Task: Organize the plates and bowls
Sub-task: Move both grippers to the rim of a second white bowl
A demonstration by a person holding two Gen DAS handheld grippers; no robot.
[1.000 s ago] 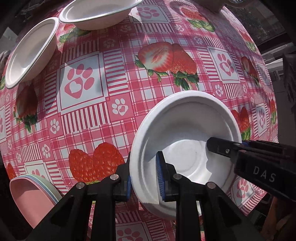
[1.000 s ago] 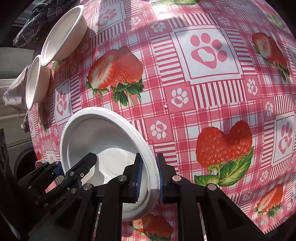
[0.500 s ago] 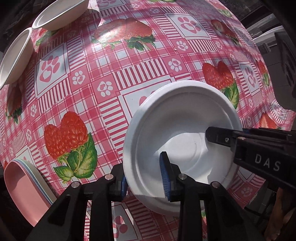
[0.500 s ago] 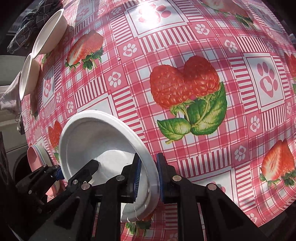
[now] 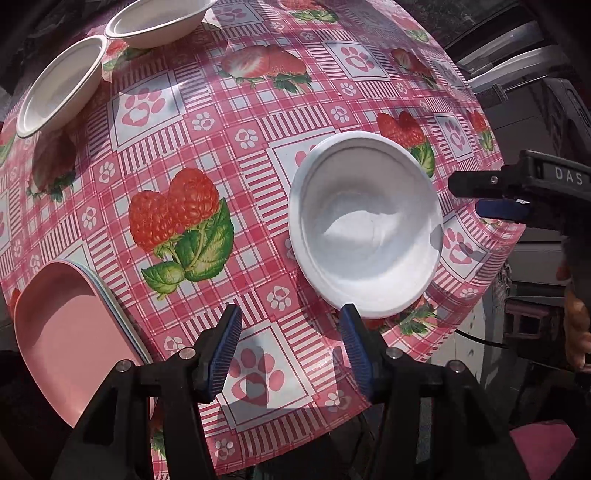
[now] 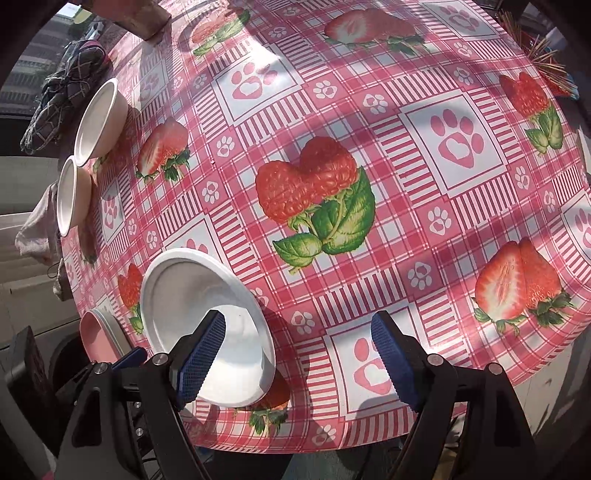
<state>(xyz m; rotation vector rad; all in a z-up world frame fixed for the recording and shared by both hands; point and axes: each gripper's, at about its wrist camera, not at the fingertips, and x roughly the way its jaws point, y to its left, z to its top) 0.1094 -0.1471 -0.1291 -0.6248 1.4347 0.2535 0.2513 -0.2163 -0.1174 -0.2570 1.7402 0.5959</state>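
A white bowl [image 5: 364, 225] rests on the strawberry tablecloth near the table's front edge; it also shows in the right wrist view [image 6: 207, 325]. My left gripper [image 5: 291, 354] is open and empty, just in front of the bowl. My right gripper [image 6: 295, 363] is open and empty, with its left finger over the bowl's rim; in the left wrist view it [image 5: 498, 195] sits to the right of the bowl. Two more white bowls [image 5: 61, 96] [image 5: 159, 18] stand at the far left. A stack of plates with a pink one on top [image 5: 70, 339] lies at the near left.
The table's front edge [image 5: 424, 354] drops off close behind the bowl. A bundled checked cloth [image 6: 62, 96] lies past the far bowls. A bunch of thin sticks [image 6: 550, 62] sits at the far right corner.
Both grippers have let go of the white bowl and opened. The bowl now rests on the table, and both grippers have drawn back from it.
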